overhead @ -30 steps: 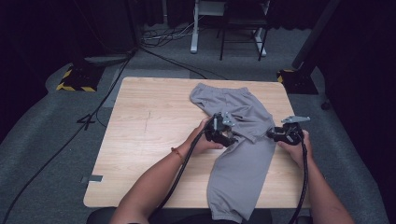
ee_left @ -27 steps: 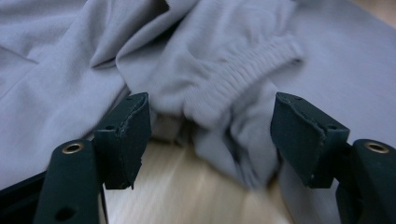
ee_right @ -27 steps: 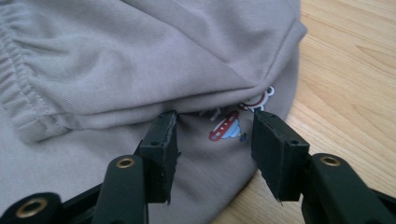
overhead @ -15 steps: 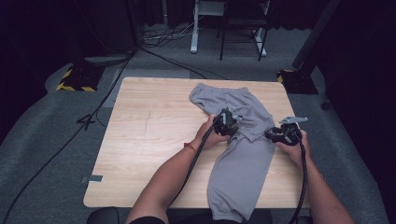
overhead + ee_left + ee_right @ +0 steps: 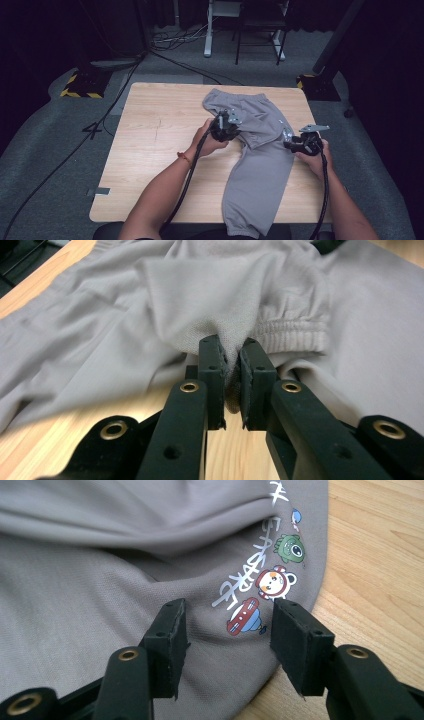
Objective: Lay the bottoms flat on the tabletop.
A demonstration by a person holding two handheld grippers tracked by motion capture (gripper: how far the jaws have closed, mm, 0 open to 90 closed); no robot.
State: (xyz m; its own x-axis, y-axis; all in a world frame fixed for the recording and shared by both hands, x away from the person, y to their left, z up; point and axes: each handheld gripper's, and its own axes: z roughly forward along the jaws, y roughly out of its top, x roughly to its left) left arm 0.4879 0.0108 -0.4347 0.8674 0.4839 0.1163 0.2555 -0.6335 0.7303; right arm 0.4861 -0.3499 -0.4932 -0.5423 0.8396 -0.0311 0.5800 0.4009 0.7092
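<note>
Grey sweatpants (image 5: 260,150) sprawl down the right half of the wooden bench (image 5: 150,150), folding under way.
Left claw (image 5: 229,371) has just been closing and now pinches a fold of soft cloth near the ribbed cuff (image 5: 295,332); right claw (image 5: 227,630) sits half-open over the printed edge, gripping nothing. Light, floppy fabric, I'd say: best taken at hems or seams. Dark carpet and cables ring the bench.
</note>
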